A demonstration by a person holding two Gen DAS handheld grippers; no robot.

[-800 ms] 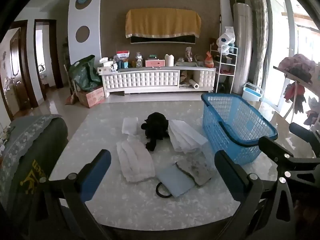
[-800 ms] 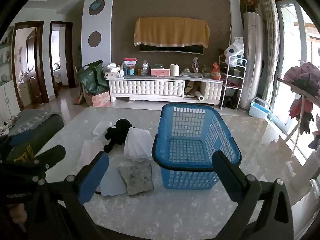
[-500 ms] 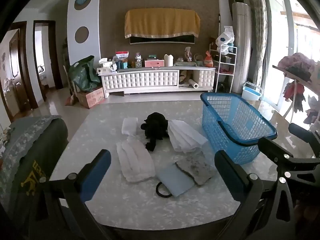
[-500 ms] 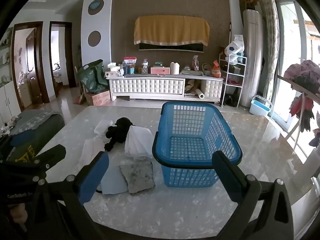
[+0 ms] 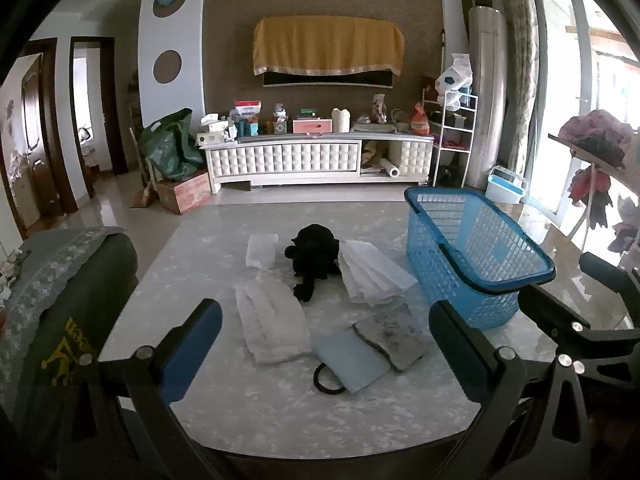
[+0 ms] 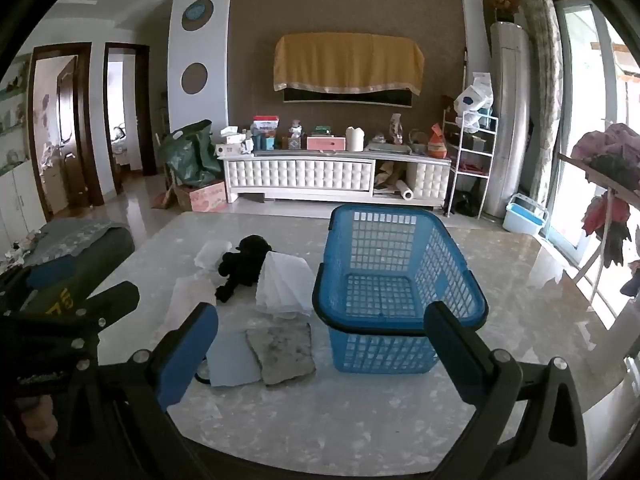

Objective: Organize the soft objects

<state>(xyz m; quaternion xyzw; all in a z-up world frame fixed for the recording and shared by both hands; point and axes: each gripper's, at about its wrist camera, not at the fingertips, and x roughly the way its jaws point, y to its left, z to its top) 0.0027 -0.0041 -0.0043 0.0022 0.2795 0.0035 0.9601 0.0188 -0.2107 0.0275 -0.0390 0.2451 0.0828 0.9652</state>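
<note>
Across the middle of both frames we see the soft things spread on the pale marbled counter (image 5: 280, 412), none of them in the blue basket (image 6: 400, 280) yet, so we judge the task to be at its very start. Our left gripper (image 5: 326, 344) and right gripper (image 6: 322, 350) both hang over the near edge with jaws wide apart and nothing between them.

Left of the basket lie a black plush toy (image 5: 314, 258), a folded white cloth (image 5: 374, 274), a long white cloth (image 5: 272, 320), a small white piece (image 5: 262, 248), a grey mottled pad (image 6: 282, 348), a light blue pad (image 5: 350, 360) and a black loop (image 5: 326, 380) partly under it. The basket stands empty at the right of the left wrist frame, just beside the folded cloth.

Next, we think, one gripper must come down on the nearest item, probably the grey pad or blue pad, close on an edge and carry it to the basket. Flat, thin pieces may be hard to pinch off the smooth surface.

Behind, at the top of the frame, stand a white TV cabinet (image 5: 304, 160), a yellow cover (image 5: 328, 46) and dark doorways (image 6: 60, 128).
</note>
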